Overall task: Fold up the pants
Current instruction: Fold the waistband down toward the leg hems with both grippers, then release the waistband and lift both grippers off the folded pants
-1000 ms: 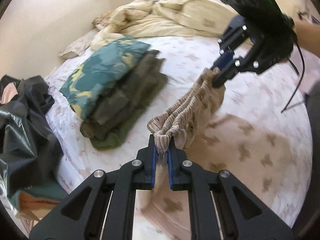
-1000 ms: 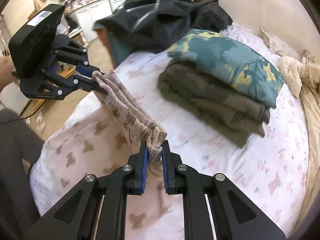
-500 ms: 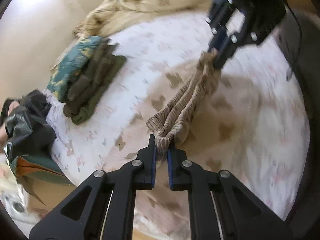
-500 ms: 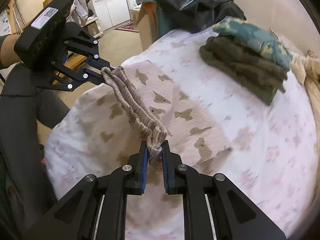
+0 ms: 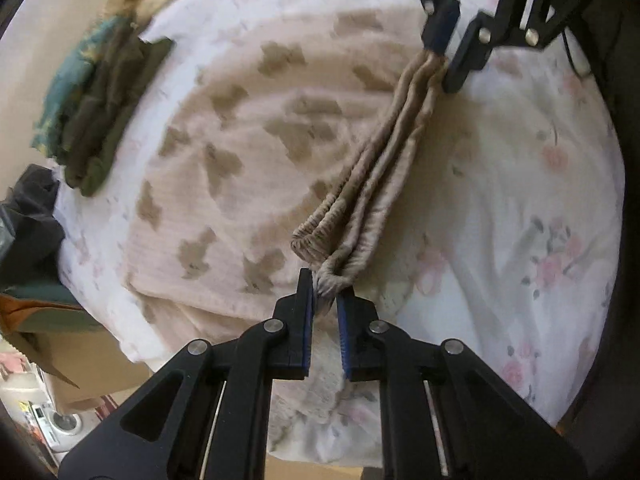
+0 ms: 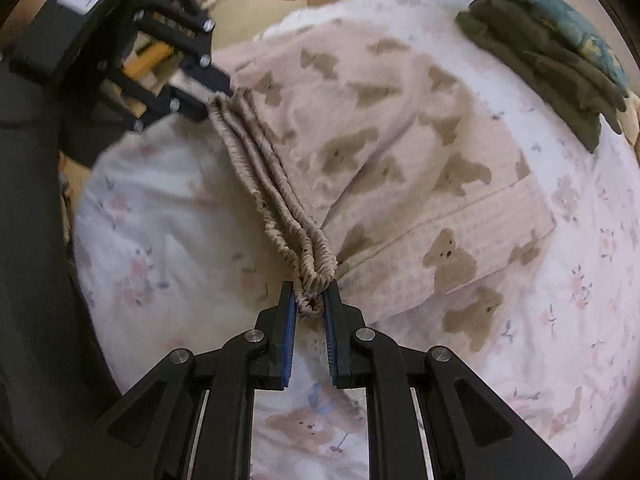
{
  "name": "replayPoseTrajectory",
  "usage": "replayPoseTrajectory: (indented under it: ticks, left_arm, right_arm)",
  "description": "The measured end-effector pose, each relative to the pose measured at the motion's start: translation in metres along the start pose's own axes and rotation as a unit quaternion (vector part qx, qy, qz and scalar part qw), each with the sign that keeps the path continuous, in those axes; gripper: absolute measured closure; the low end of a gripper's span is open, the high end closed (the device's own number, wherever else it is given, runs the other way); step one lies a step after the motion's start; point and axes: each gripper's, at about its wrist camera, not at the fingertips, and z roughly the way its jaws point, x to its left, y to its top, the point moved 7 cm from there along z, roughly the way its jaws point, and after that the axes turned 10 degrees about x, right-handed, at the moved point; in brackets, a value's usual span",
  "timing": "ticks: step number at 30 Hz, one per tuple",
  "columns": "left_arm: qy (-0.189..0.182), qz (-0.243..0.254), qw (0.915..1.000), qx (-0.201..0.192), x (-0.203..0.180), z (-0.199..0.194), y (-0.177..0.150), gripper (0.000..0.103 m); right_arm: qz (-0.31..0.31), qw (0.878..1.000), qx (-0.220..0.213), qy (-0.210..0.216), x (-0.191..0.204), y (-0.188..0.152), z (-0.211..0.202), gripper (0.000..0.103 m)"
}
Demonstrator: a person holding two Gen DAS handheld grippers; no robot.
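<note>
Pale pink pants [image 5: 248, 148] with brown bear prints lie spread on the bed; they also show in the right wrist view [image 6: 420, 168]. Their gathered elastic waistband [image 5: 372, 184] is stretched taut between both grippers. My left gripper [image 5: 325, 296] is shut on one end of the waistband. My right gripper [image 6: 311, 300] is shut on the other end [image 6: 276, 200]. Each gripper shows in the other's view, the right one [image 5: 452, 52] at the top and the left one [image 6: 200, 96] at the upper left. The legs lie flat, folded together.
A stack of folded clothes [image 5: 96, 108], olive with a teal patterned piece, lies at the bed's far side; it also shows in the right wrist view [image 6: 552, 52]. A black bag [image 5: 24, 208] and a cardboard box [image 5: 68, 344] stand beside the flowered bedsheet [image 5: 520, 240].
Both grippers have lowered and tipped down with the waistband. The pants, which hung bunched below it, now lie spread flat on the bed.
</note>
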Motion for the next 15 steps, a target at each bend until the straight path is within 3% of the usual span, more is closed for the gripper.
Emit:
replayPoseTrajectory:
  ticks: [2, 3, 6, 9, 10, 12, 15]
  left_arm:
    - [0.000, 0.013, 0.9997, 0.021, -0.005, 0.003, -0.005, 0.088]
    - [-0.004, 0.015, 0.9993, 0.034, -0.007, 0.002, -0.010, 0.078]
    - [-0.060, -0.006, 0.9976, 0.033, -0.002, -0.012, -0.023, 0.071]
    - [-0.123, -0.103, 0.9870, -0.004, 0.029, -0.034, -0.022, 0.071]
    - [-0.138, -0.150, 0.9789, -0.013, 0.043, -0.036, -0.018, 0.071]
    - [-0.175, -0.273, 0.9458, -0.014, 0.072, -0.029, -0.007, 0.071]
    - [-0.225, -0.421, 0.8783, 0.016, 0.086, 0.008, 0.000, 0.072]
  right_arm:
    - [0.005, 1.000, 0.011, 0.012, 0.002, -0.004, 0.004, 0.083]
    - [0.007, 1.000, 0.021, 0.015, 0.002, -0.008, 0.004, 0.081]
    - [0.012, 0.999, 0.023, 0.036, 0.000, -0.021, -0.010, 0.081]
    - [0.064, 0.996, -0.026, 0.060, -0.017, -0.021, -0.040, 0.080]
    - [0.093, 0.992, -0.055, 0.062, -0.027, -0.016, -0.053, 0.080]
    - [0.156, 0.982, -0.079, 0.064, -0.049, -0.002, -0.060, 0.082]
    - [0.228, 0.967, -0.076, 0.090, -0.066, 0.019, -0.042, 0.085]
